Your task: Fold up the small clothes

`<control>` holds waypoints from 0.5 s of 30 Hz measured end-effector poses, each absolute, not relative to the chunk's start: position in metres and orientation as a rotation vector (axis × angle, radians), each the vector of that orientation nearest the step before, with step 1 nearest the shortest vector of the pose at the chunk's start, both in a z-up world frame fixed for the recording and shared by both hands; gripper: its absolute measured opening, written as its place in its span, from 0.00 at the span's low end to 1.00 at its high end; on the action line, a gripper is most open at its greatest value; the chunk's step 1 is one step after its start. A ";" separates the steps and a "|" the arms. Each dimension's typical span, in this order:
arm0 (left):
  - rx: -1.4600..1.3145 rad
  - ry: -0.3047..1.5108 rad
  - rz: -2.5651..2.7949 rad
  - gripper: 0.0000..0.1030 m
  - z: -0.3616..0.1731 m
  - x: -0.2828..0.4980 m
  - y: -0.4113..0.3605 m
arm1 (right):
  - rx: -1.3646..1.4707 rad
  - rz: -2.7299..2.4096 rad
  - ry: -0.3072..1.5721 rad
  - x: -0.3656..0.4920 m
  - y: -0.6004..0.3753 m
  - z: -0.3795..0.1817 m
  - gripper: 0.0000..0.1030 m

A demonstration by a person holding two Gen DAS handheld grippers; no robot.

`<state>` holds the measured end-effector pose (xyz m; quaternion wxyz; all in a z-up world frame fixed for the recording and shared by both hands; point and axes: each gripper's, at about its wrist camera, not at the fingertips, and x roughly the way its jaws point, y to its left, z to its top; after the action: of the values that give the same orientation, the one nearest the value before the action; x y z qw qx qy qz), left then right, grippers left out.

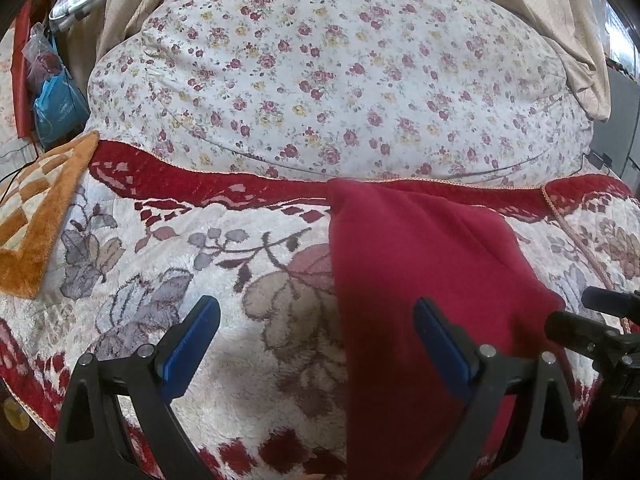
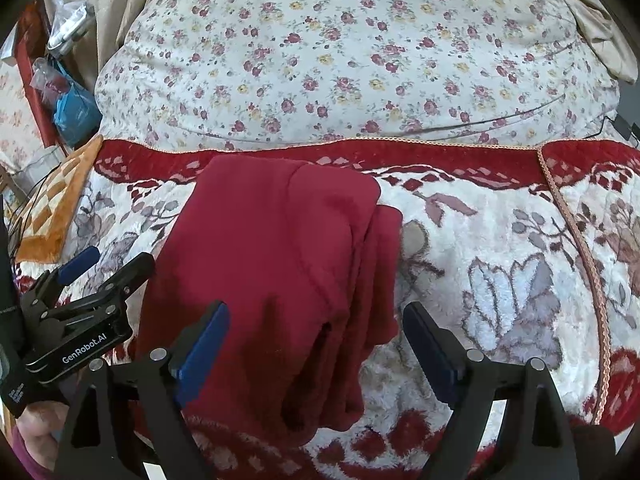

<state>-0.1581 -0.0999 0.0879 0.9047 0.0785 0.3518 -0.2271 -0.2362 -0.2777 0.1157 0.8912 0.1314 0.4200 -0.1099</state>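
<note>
A dark red garment (image 1: 420,280) lies folded lengthwise on a fluffy floral blanket (image 1: 224,280). In the right wrist view the garment (image 2: 280,264) shows layered folds along its right edge. My left gripper (image 1: 316,316) is open and empty, hovering over the garment's left edge, with one finger over the blanket and one over the cloth. My right gripper (image 2: 316,328) is open and empty above the garment's near right part. The left gripper also shows at the left of the right wrist view (image 2: 108,268), and the right gripper at the right edge of the left wrist view (image 1: 580,312).
A large floral pillow or duvet (image 1: 332,72) lies behind the blanket. An orange checkered mat (image 1: 36,216) sits at the left. Bags and clutter (image 1: 56,80) stand at the far left. Beige curtains (image 1: 560,20) hang at the back.
</note>
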 end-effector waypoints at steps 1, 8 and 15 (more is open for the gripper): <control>0.163 0.729 -0.470 0.94 0.088 -0.158 -0.100 | 0.276 -0.228 0.873 -0.236 -0.278 0.115 0.89; 0.161 0.727 -0.469 0.94 0.088 -0.158 -0.100 | 0.286 -0.225 0.880 -0.235 -0.280 0.112 0.89; 0.162 0.728 -0.468 0.94 0.088 -0.158 -0.102 | 0.289 -0.218 0.891 -0.233 -0.280 0.110 0.89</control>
<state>-0.1583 -0.1016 0.0878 0.9048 0.0783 0.3522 -0.2264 -0.2326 -0.2801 0.1104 0.8867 0.1388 0.4285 -0.1047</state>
